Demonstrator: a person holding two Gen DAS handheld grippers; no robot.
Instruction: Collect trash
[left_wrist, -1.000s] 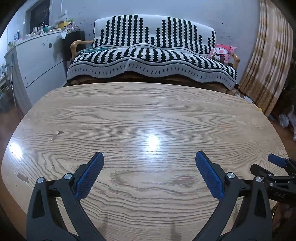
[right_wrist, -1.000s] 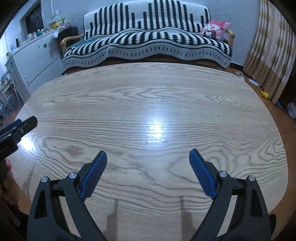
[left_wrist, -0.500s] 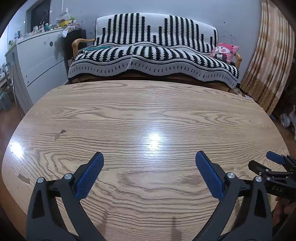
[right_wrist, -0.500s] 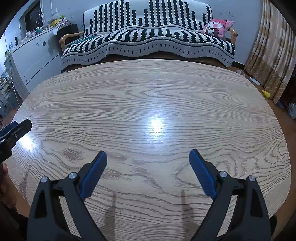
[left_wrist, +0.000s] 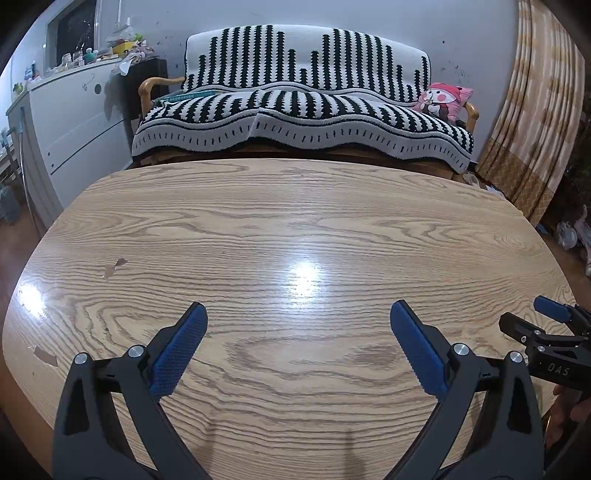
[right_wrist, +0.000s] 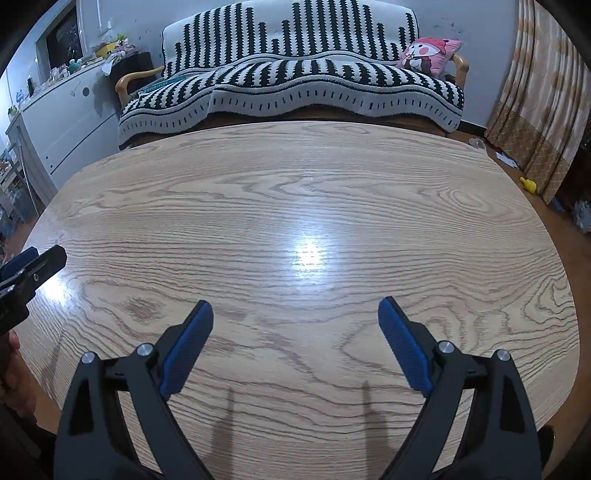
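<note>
My left gripper (left_wrist: 297, 314) is open and empty, held above the near part of a bare oval wooden table (left_wrist: 295, 229). My right gripper (right_wrist: 295, 312) is open and empty too, above the same table (right_wrist: 295, 192). The right gripper also shows at the right edge of the left wrist view (left_wrist: 550, 332), and the left gripper at the left edge of the right wrist view (right_wrist: 26, 269). No trash shows on the table top in either view.
A sofa with a black-and-white striped blanket (left_wrist: 303, 110) and a pink cushion (left_wrist: 443, 99) stands behind the table. A white cabinet (left_wrist: 74, 122) is at the left, curtains (left_wrist: 535, 129) at the right. Small items lie on the floor at the right (right_wrist: 528, 184).
Both grippers have drifted slightly back and up from the table, so the sofa sits a little higher in view. Both stay open.
</note>
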